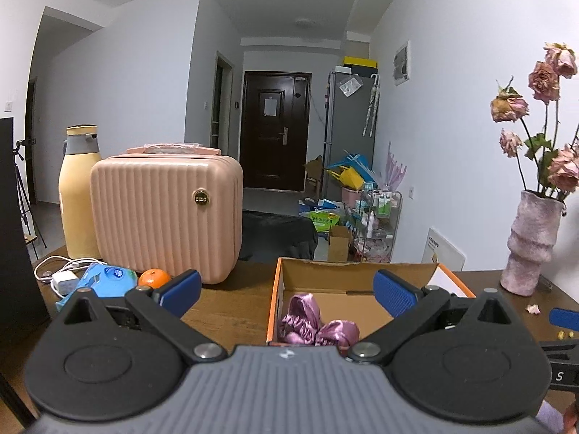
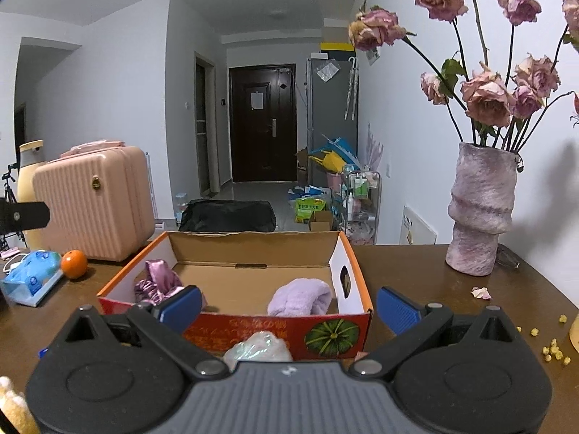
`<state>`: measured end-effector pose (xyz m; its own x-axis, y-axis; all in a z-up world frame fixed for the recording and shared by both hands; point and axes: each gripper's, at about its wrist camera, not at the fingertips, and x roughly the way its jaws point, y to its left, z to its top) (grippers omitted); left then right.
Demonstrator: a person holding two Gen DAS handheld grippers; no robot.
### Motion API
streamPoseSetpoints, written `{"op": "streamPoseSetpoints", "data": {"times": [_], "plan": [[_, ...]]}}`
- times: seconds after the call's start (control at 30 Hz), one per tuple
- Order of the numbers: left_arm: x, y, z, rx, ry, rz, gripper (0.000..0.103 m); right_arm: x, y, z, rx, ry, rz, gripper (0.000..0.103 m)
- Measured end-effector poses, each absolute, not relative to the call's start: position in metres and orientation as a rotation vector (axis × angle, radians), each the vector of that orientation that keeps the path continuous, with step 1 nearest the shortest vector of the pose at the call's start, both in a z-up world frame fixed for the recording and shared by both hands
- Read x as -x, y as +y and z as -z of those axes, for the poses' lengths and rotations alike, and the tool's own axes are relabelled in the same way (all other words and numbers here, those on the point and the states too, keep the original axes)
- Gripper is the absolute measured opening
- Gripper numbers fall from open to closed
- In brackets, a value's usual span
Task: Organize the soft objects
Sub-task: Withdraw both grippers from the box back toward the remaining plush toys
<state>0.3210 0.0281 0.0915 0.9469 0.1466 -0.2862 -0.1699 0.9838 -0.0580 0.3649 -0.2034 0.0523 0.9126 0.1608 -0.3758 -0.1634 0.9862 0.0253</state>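
A shiny purple satin scrunchie [image 2: 157, 282] lay in the left end of the open orange-rimmed cardboard box [image 2: 356, 271] on the brown wooden table [image 2: 427, 275], with a folded lilac fleece cloth [image 2: 302, 296] toward the right end. A pale plastic-wrapped soft bundle [image 2: 258, 349] sat just before the box. The left gripper [image 1: 287, 291] and right gripper [image 2: 289, 307] both stood wide apart, holding nothing.

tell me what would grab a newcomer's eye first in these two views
Probably the open cardboard box mid-table, with a shiny purple satin piece at its left end and a lilac fluffy cloth at its right. Next, the ribbed pink case standing at the table's left, and the dried roses in a mottled vase on the right. Both grippers' blue-padded jaws stand wide open, empty.
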Motion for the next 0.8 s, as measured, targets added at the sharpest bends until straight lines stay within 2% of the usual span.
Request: {"op": "streamPoseSetpoints", "data": {"times": [0.8], "plan": [[-0.237, 0.045, -0.080, 0.021, 0.308, -0.088, 0.103, -0.275, -0.174, -0.037, 0.045, 0.405, -0.199, 0.103]]}}
